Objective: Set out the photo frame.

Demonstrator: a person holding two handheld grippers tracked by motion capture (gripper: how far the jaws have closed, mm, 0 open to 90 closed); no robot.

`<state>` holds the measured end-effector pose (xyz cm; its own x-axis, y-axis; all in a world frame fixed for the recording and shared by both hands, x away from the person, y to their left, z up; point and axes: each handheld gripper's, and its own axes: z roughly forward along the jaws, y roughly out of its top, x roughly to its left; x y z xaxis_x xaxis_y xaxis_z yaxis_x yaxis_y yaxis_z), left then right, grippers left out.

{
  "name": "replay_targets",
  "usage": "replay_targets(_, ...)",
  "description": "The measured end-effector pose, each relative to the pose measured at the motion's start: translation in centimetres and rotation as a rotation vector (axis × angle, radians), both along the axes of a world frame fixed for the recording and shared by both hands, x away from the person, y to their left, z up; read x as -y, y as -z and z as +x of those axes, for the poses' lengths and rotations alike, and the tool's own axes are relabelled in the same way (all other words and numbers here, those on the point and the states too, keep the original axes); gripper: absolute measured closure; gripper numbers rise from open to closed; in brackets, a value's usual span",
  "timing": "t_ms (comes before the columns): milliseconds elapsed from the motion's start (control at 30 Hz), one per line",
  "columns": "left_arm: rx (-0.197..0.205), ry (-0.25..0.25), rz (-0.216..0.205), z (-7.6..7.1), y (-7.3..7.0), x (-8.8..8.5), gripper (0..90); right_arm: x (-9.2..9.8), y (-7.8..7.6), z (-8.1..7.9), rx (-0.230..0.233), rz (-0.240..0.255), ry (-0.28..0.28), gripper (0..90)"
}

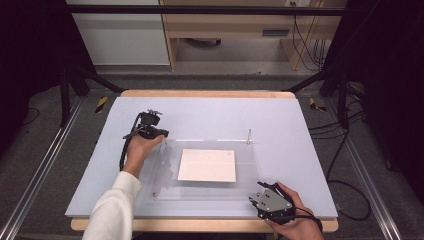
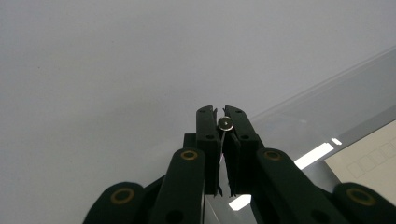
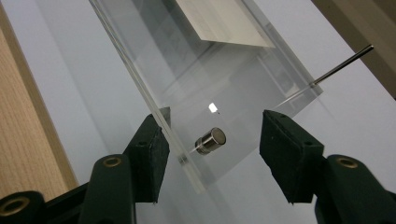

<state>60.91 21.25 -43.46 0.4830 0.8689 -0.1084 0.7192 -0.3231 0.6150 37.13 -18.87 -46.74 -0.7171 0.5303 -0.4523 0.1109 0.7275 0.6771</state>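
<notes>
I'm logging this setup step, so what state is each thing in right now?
Left gripper: shut on a thin metal pin.
Right gripper: open, jaws astride a short silver metal peg, not touching.
Clear acrylic plate: flat on the table.
White paper sheet: flat under the plate.
Far-corner metal pin: upright.

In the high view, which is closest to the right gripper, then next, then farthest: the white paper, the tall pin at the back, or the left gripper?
1. White paper, just up-left of the right gripper.
2. Tall pin, at the clear sheet's back right corner.
3. Left gripper, far across at the back left corner.
</notes>
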Motion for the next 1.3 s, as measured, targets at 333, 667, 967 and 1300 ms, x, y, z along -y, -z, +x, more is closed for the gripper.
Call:
replay_targets(333,0.067,-0.014,0.034,-0.8,0.1,0.1,78.7,-0.2,0.0,-0.1,-0.006,-0.026,0.005,44.2)
replay_targets(667,0.241,-0.026,0.014,-3.4,-0.8,-1.1,49.0,-0.2,-0.2,-0.2,-0.003,-0.022,0.017,45.2)
replay_targets(967,0.313,0.071,-0.015,-8.0,-1.5,-1.4,30.3,-0.2,-0.4,-0.2,-0.003,-0.013,0.021,45.8)
replay_targets(1300,0.415,0.21,-0.026,-14.8,-3.4,0.3,10.7,0.0,-0.8,-0.2,0.014,0.01,0.027,48.0)
